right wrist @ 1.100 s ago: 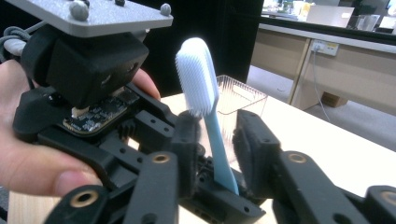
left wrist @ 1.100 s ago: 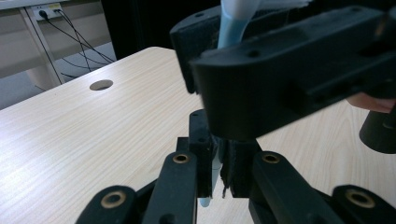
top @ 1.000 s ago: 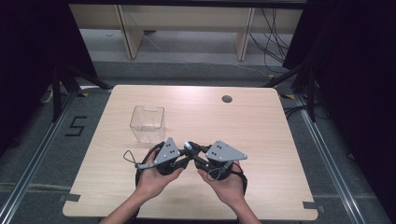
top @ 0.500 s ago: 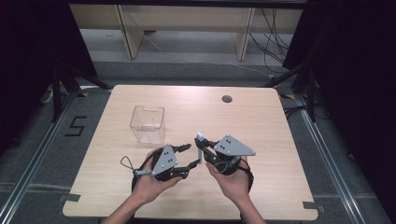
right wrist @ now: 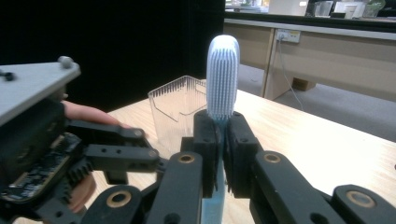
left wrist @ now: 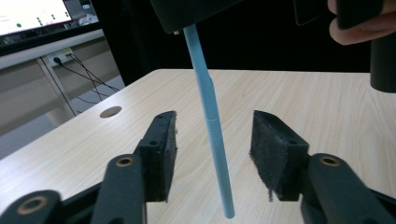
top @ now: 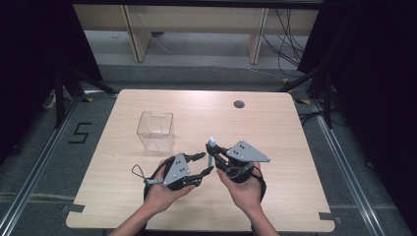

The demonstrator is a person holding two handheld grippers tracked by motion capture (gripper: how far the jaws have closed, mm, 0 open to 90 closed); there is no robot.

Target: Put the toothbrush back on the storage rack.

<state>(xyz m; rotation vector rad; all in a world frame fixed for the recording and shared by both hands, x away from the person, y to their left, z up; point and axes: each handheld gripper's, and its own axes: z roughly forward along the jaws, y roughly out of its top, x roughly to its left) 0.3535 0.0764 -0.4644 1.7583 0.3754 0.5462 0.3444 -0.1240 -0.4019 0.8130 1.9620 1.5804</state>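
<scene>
From above, the right claw (top: 212,150) pinches a blue toothbrush (top: 210,153) over the near tabletop (top: 295,147), right of the clear box (top: 156,130). The left claw (left wrist: 212,154), jaws just narrowing, gapes around its handle untouched. Bristles rise above the right claw's clamped jaws.

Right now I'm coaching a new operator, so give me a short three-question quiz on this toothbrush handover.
1. True or false: the right gripper is clamped on the toothbrush just below its bristle head.
2. Where does the toothbrush handle sit relative to the left gripper? A) pressed between its pads B) in the gap between its open jaws, touching neither pad C) lying on the table
3. Which clear thing stands on the table beyond the left gripper in the high view?

Key: 1 true. 2 B. 3 the clear plastic box, standing upright.
</scene>
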